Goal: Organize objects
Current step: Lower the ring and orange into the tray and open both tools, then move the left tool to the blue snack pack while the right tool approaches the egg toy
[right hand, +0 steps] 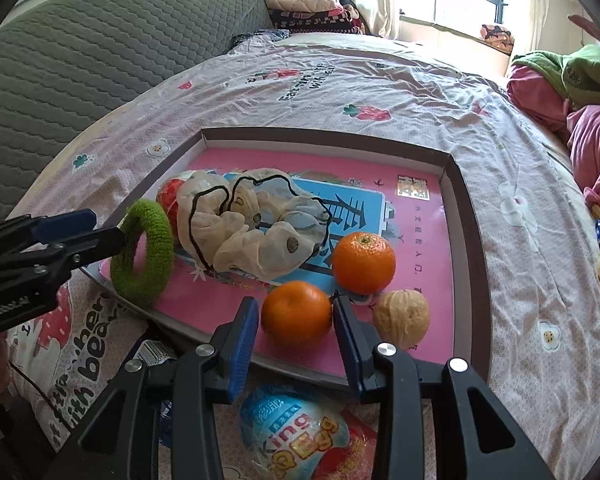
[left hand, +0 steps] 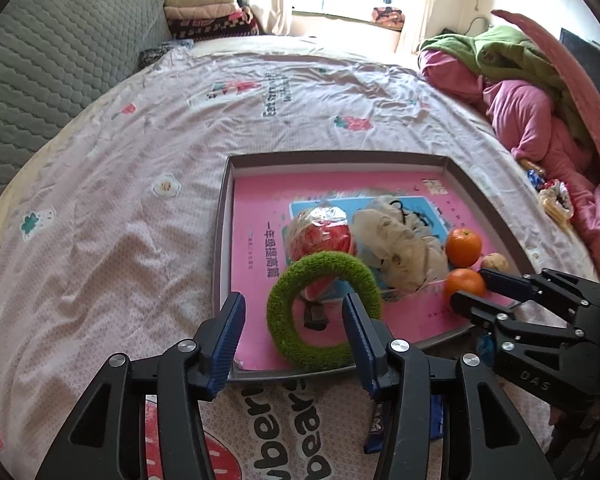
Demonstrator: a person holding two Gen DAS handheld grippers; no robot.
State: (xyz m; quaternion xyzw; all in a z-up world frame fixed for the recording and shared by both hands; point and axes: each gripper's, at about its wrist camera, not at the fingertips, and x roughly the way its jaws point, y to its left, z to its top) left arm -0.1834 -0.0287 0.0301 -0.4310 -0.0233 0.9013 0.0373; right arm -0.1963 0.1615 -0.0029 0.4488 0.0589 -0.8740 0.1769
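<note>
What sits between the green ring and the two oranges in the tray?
The crumpled sheer mesh bag lies between the green ring and the two oranges, on the tray; the right wrist view shows it best.

We see a fuzzy green ring [left hand: 324, 310] between the left tongs [left hand: 294, 344], two orange mandarins (one [right hand: 297, 312] between the right tongs [right hand: 294, 350]), a pink-lined grey tray [right hand: 466, 216], and a pale pink bedsheet [left hand: 112, 208] with strawberry prints.
</note>
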